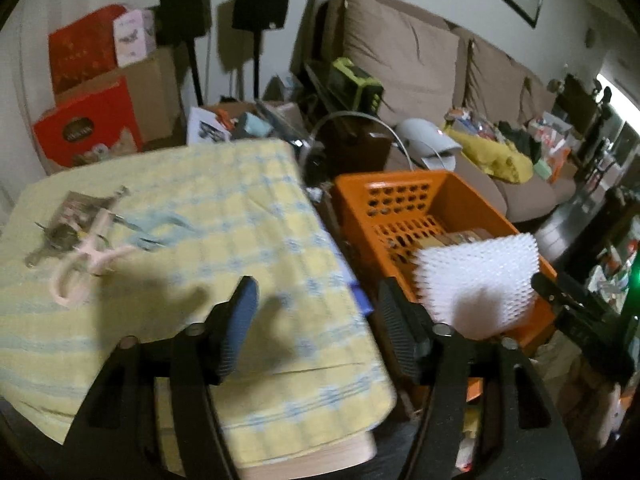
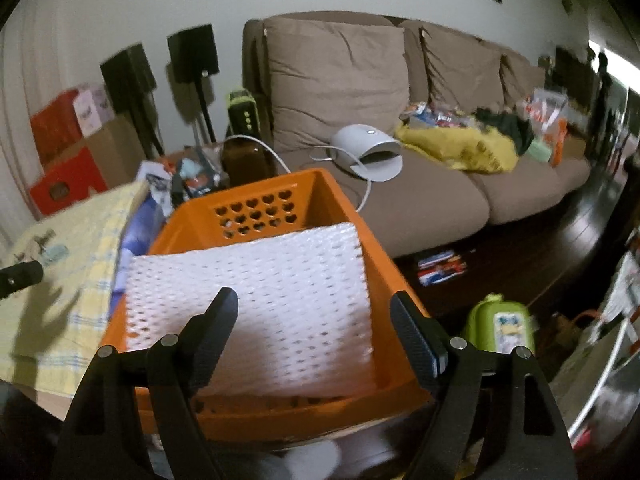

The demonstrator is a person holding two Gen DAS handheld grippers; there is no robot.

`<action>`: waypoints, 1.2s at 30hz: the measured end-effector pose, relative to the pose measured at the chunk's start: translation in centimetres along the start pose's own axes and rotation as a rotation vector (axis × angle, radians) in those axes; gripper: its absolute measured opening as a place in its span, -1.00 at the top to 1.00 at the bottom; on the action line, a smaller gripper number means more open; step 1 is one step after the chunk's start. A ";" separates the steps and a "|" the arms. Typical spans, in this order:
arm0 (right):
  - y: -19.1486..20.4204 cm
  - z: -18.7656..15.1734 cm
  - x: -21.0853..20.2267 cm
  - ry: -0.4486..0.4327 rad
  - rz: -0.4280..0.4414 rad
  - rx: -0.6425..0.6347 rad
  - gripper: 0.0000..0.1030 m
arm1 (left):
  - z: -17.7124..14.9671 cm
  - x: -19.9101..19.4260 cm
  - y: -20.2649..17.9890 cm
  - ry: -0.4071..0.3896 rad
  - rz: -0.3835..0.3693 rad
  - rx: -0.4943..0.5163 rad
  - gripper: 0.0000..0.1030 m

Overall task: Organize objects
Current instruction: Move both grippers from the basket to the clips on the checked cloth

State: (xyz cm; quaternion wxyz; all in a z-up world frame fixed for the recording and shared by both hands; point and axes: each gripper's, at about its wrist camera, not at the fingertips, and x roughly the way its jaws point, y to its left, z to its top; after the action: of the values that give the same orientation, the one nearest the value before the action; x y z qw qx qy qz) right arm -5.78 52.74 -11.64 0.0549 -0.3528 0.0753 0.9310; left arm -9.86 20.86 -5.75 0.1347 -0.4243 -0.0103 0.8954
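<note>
— Right wrist view: where's the foam sheet point(image 2: 256, 300)?

— Lying in the orange basket point(image 2: 384, 280), just ahead of the right gripper point(image 2: 314, 312), whose jaws stand apart with nothing between them.

— And the left gripper point(image 1: 316, 312)?

— Jaws apart too, empty, over the yellow cloth point(image 1: 224, 240); the basket point(image 1: 472, 200) sits just to its right, the sheet point(image 1: 476, 280) inside.

— Counts?

— One basket, one sheet, two grippers. On the cloth, one pink pair of scissors point(image 1: 86, 264) beside a small pile point(image 1: 70, 220), possibly keys and a packet; too blurred to count.
</note>
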 end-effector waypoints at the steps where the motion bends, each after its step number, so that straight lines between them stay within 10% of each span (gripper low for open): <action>1: -0.1 0.0 0.0 0.006 0.007 0.012 -0.55 | 0.1 -0.8 1.5 -0.020 0.010 -0.002 -0.52; 16: 9.6 2.0 -7.0 -0.063 0.083 -0.117 -0.64 | 0.8 -6.9 14.7 -0.058 0.114 0.009 -0.73; 36: 33.3 3.2 4.7 0.147 0.304 -0.276 -0.80 | -2.4 -2.5 27.5 0.041 0.073 -0.227 -0.73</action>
State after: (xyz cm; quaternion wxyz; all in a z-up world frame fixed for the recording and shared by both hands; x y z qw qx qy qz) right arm -16.52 20.83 -9.07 -0.1403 -0.4085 0.0033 0.9019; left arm -12.90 -6.46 -9.06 0.0531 -0.4554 -0.0935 0.8838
